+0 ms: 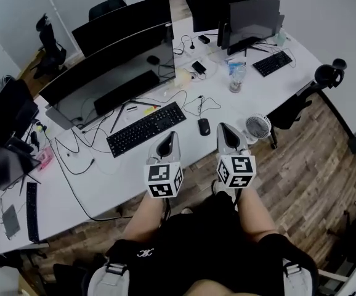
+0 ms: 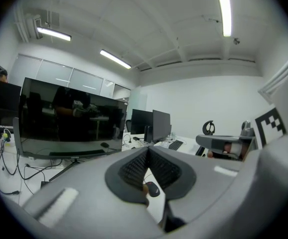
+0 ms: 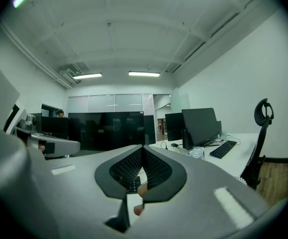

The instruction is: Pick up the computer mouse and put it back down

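The black computer mouse (image 1: 204,126) lies on the white desk (image 1: 184,159), just right of a black keyboard (image 1: 146,128). My left gripper (image 1: 169,136) hovers over the desk's near edge, below and left of the mouse, its jaws shut and empty. My right gripper (image 1: 225,129) is close to the mouse's right side, also shut on nothing. In the left gripper view, the mouse (image 2: 153,188) shows through the gap under the closed left gripper (image 2: 147,152). The right gripper (image 3: 143,150) has its pads together in its own view, with the keyboard (image 3: 132,185) behind them.
A wide dark monitor (image 1: 113,73) stands behind the keyboard. A small white fan (image 1: 258,127) sits right of my right gripper, and a clear cup (image 1: 237,77) stands farther back. Loose cables (image 1: 202,105) trail near the mouse. An office chair (image 1: 301,100) is at the desk's right edge.
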`<action>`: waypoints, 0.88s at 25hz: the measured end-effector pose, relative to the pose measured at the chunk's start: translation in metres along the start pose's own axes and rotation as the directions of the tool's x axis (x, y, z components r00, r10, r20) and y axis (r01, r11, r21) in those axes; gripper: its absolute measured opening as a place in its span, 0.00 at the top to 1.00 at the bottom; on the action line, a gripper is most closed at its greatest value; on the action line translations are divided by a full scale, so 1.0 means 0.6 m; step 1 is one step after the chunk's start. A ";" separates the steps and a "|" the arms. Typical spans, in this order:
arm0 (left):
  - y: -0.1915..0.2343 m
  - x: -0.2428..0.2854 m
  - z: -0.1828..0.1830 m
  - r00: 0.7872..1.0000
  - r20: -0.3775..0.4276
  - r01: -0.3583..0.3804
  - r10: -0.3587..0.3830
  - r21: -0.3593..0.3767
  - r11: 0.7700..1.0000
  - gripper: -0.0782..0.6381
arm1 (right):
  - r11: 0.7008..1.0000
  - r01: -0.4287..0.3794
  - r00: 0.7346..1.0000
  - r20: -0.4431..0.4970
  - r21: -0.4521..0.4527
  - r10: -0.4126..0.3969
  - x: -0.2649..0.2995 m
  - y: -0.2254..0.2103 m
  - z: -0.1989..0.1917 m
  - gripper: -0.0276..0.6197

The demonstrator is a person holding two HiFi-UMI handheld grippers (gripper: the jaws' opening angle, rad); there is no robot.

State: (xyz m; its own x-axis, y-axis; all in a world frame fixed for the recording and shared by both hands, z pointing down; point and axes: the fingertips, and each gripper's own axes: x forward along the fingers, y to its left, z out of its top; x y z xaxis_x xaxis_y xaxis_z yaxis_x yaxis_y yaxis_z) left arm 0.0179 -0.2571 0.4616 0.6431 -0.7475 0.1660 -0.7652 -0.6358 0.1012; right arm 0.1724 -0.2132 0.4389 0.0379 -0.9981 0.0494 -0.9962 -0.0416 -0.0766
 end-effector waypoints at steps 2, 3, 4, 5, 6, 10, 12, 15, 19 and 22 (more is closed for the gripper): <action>0.005 0.014 -0.002 0.999 -0.002 -0.035 0.035 -0.002 0.999 0.82 | 1.000 -0.026 1.000 -0.008 -0.001 0.026 0.026 -0.010 -0.005 0.96; 0.008 0.023 -0.002 0.998 -0.005 -0.055 0.055 -0.003 0.998 0.81 | 0.999 -0.036 0.999 -0.014 -0.002 0.036 0.041 -0.017 -0.007 0.96; 0.011 0.033 -0.001 0.997 -0.009 -0.075 0.075 -0.005 0.997 0.81 | 0.999 -0.044 0.999 -0.022 -0.002 0.044 0.057 -0.024 -0.010 0.96; 0.015 0.041 0.000 0.996 -0.014 -0.094 0.094 -0.007 0.996 0.82 | 0.999 -0.050 0.998 -0.032 0.001 0.050 0.073 -0.031 -0.014 0.96; 0.019 0.048 0.001 0.994 -0.019 -0.111 0.111 -0.009 0.994 0.82 | 0.998 -0.055 0.998 -0.040 0.002 0.055 0.089 -0.037 -0.018 0.96; 0.031 0.072 0.009 0.985 -0.017 -0.171 0.171 -0.016 0.985 0.82 | 0.997 -0.072 0.994 -0.086 -0.003 0.072 0.148 -0.057 -0.048 0.86; 0.036 0.083 0.008 0.981 -0.022 -0.194 0.194 -0.020 0.981 0.81 | 0.997 -0.081 0.988 -0.128 0.004 0.081 0.175 -0.063 -0.075 0.83; 0.046 0.095 -0.002 0.974 -0.037 -0.226 0.225 -0.024 0.974 0.81 | 0.996 -0.088 0.975 -0.202 0.008 0.088 0.208 -0.071 -0.124 0.79; 0.065 0.102 -0.016 0.963 -0.067 -0.264 0.261 -0.034 0.964 0.81 | 0.997 -0.076 0.956 -0.284 0.020 0.078 0.242 -0.080 -0.188 0.75; 0.079 0.104 -0.022 0.957 -0.085 -0.282 0.277 -0.055 0.958 0.81 | 0.998 -0.059 0.937 -0.341 0.038 0.069 0.259 -0.085 -0.234 0.69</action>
State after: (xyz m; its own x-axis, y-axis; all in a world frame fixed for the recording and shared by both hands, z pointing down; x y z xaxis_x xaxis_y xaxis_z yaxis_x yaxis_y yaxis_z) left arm 0.0213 -0.3314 0.4900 0.4011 -0.8752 0.2705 -0.9159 -0.3878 0.1036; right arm 0.2179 -0.3596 0.5905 -0.0597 -0.9226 0.3810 -0.9930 0.0160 -0.1169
